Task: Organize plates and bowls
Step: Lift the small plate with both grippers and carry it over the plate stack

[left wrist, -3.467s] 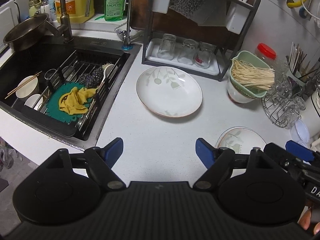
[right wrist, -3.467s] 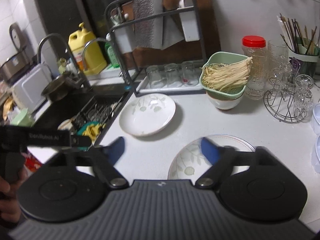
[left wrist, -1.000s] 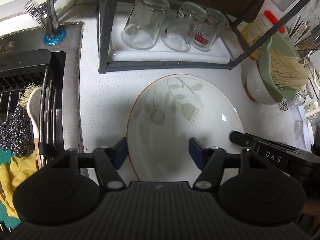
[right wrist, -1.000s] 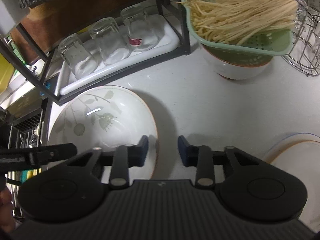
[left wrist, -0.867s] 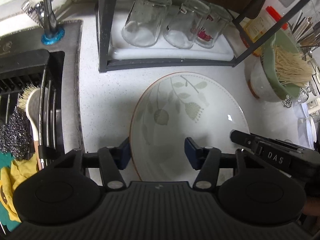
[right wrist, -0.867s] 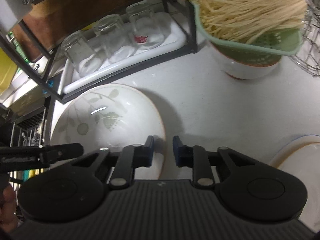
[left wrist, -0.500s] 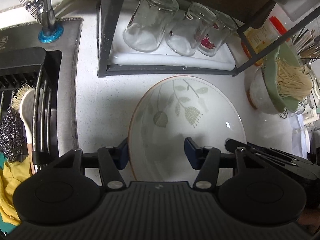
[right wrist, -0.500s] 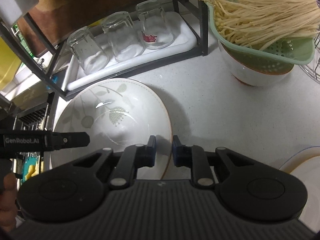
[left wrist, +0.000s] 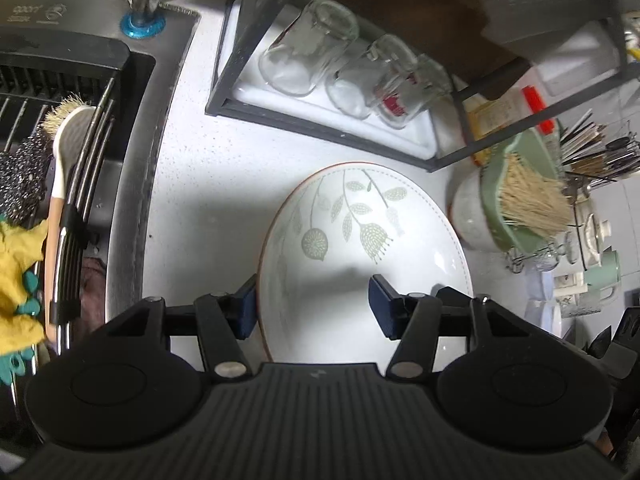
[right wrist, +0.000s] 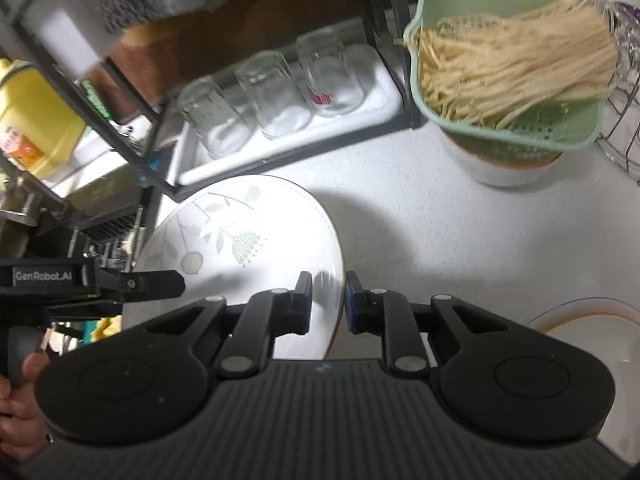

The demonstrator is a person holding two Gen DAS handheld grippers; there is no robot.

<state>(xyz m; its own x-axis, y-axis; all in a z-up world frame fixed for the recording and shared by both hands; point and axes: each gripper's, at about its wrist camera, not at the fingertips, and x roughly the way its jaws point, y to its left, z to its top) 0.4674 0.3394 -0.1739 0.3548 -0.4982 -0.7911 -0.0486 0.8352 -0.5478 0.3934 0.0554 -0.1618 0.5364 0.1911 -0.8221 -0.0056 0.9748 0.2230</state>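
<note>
A large white plate with a green leaf pattern (left wrist: 360,240) is tilted, its right side raised off the white counter; it also shows in the right wrist view (right wrist: 248,232). My right gripper (right wrist: 328,300) is shut on the plate's right rim. My left gripper (left wrist: 312,308) is open, its left finger outside the plate's left rim and its right finger over the plate's inside. A second patterned plate (right wrist: 592,328) lies on the counter at the lower right of the right wrist view.
A black dish rack (left wrist: 320,128) with three upturned glasses (left wrist: 308,52) stands behind the plate. A green colander of noodles (right wrist: 508,80) sits on a bowl to the right. The sink (left wrist: 60,160) with brush, scourer and yellow cloth is at left.
My right gripper closed on the plate's right rim and the plate has tipped up on that side. Both grippers moved slightly forward and up; the left stayed open astride the left rim.
</note>
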